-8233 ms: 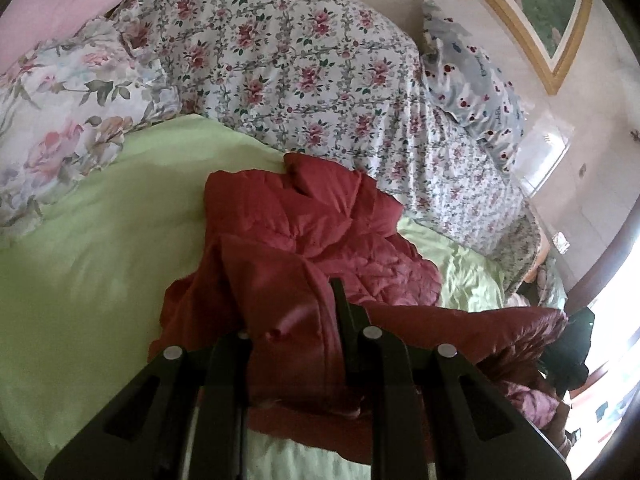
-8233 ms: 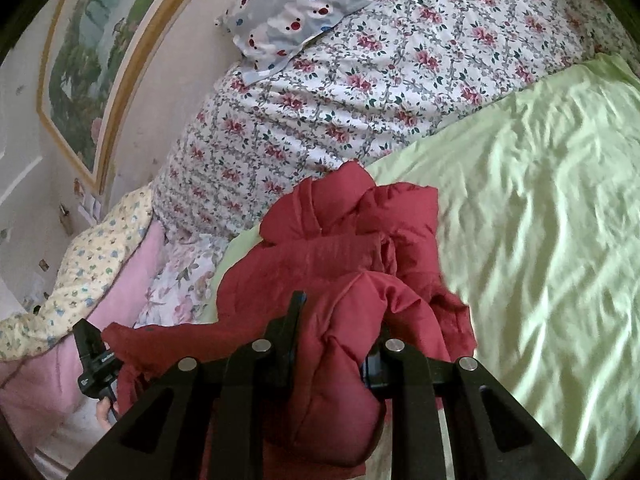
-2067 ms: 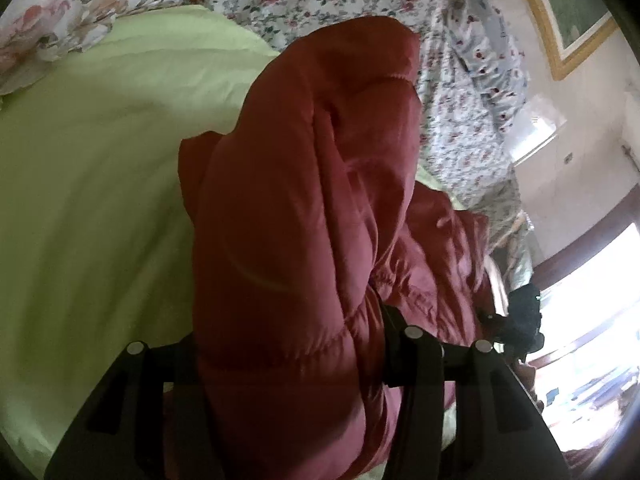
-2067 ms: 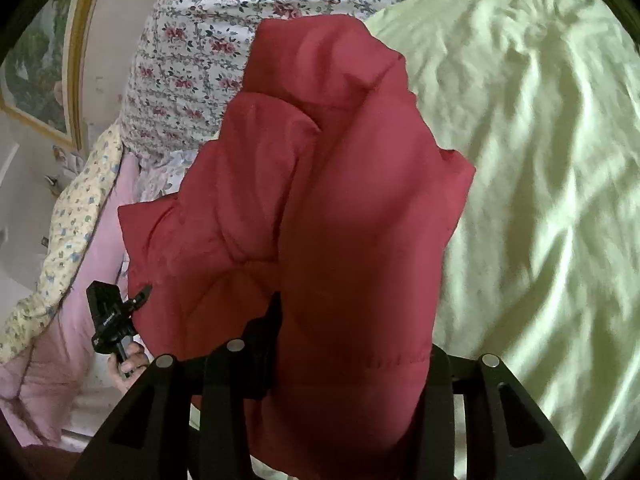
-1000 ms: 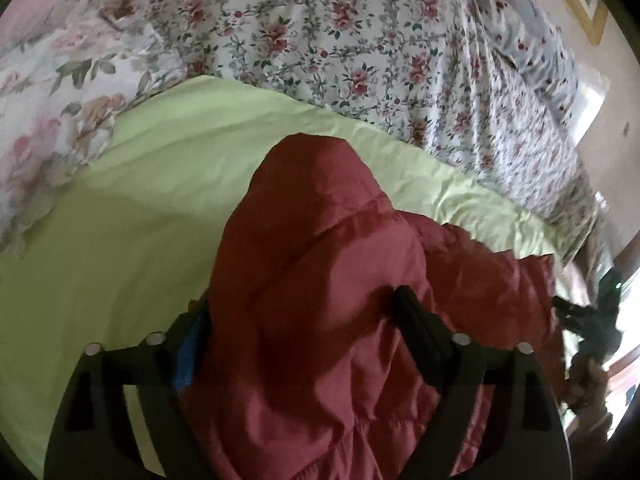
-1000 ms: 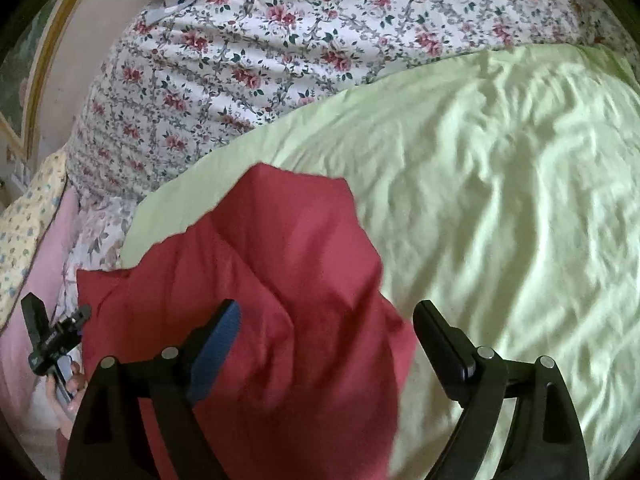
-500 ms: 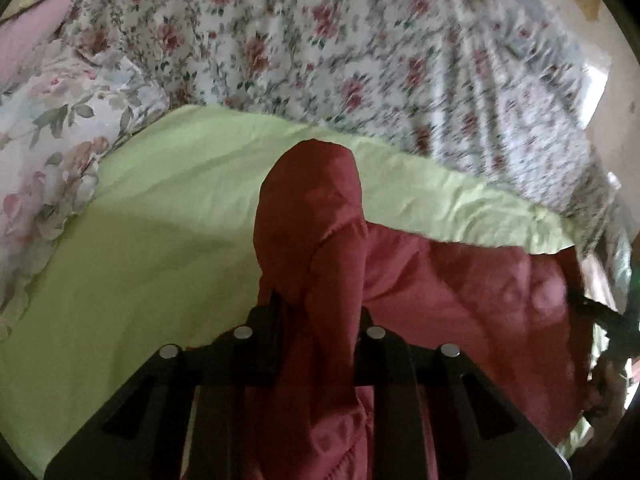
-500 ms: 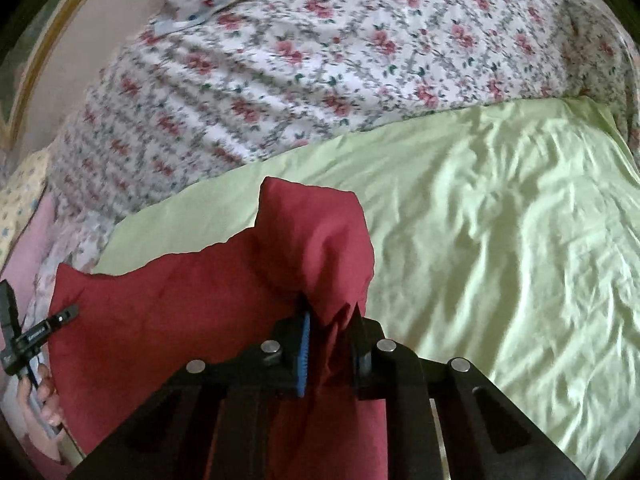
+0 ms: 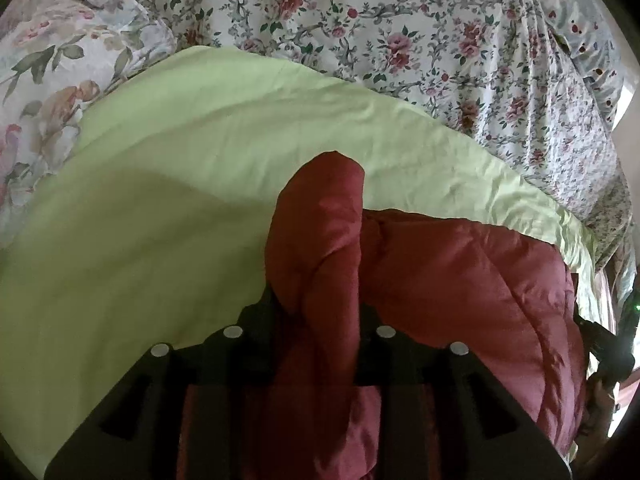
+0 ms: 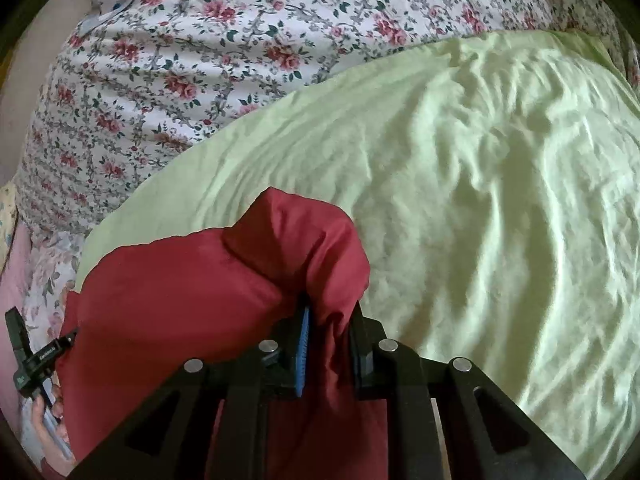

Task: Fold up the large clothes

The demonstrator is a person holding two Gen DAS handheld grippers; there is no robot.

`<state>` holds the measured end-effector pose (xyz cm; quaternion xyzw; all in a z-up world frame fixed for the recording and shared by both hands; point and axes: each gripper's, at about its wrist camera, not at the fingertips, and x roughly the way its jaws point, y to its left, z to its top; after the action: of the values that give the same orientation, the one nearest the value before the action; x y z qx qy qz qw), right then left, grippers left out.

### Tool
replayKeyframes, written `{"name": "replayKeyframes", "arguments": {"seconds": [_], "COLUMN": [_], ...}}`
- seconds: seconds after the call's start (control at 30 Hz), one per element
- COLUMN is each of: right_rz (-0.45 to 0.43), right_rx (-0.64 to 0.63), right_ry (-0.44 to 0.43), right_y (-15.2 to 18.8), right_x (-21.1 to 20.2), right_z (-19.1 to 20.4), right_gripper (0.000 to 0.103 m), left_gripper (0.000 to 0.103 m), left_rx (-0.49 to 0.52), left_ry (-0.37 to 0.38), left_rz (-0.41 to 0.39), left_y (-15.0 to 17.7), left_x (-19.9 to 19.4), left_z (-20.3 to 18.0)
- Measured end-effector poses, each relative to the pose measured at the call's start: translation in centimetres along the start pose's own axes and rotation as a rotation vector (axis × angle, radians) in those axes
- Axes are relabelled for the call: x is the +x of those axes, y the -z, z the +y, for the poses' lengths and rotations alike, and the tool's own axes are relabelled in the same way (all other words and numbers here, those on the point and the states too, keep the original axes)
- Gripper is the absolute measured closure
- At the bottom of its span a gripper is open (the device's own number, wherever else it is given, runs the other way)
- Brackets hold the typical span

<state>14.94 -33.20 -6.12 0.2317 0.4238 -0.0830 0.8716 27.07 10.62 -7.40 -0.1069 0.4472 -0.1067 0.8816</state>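
Note:
A dark red padded jacket lies stretched across the light green sheet, spanning the space between both grippers. My left gripper pinches a rolled-up fold of it; its jaws are opening slightly, with the fabric still squeezed between them. In the right wrist view the red jacket bunches up in my right gripper, which is shut on a fold against its blue pad. The left gripper and the hand holding it show at that view's left edge.
A rose-patterned quilt is piled along the far side of the bed, also as the quilt in the right view. A large-flowered pillow lies at the left. Wrinkled green sheet stretches to the right.
A second ago both pairs of jaws stood wide around the jacket. Both have since closed onto folds of it, and the hands have sunk a little toward the sheet.

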Motion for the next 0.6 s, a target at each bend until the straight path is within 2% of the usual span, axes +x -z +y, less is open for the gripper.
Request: {"name": "replayKeyframes", "arguments": {"seconds": [0.17, 0.33, 0.5, 0.6], "right_rz": [0.0, 0.001, -0.002, -0.003], "right_rx": [-0.005, -0.006, -0.021, -0.019], "right_ry": [0.012, 0.021, 0.046, 0.052], "right_y": [0.0, -0.1, -0.2, -0.1], "right_x": [0.0, 0.2, 0.1, 0.1], "right_z": [0.2, 0.2, 0.4, 0.4], "right_gripper": [0.087, 0.086, 0.084, 0.083], "left_gripper": [0.07, 0.069, 0.069, 0.069], "left_rx": [0.04, 0.048, 0.064, 0.095], "left_ry": [-0.015, 0.032, 0.103, 0.148], "left_rz": [-0.068, -0.139, -0.157, -0.14], "left_y": [1.0, 3.4, 5.8, 7.4], "left_x": [-4.1, -8.7, -11.1, -11.3], "left_z": [-0.8, -1.4, -2.6, -4.0]}}
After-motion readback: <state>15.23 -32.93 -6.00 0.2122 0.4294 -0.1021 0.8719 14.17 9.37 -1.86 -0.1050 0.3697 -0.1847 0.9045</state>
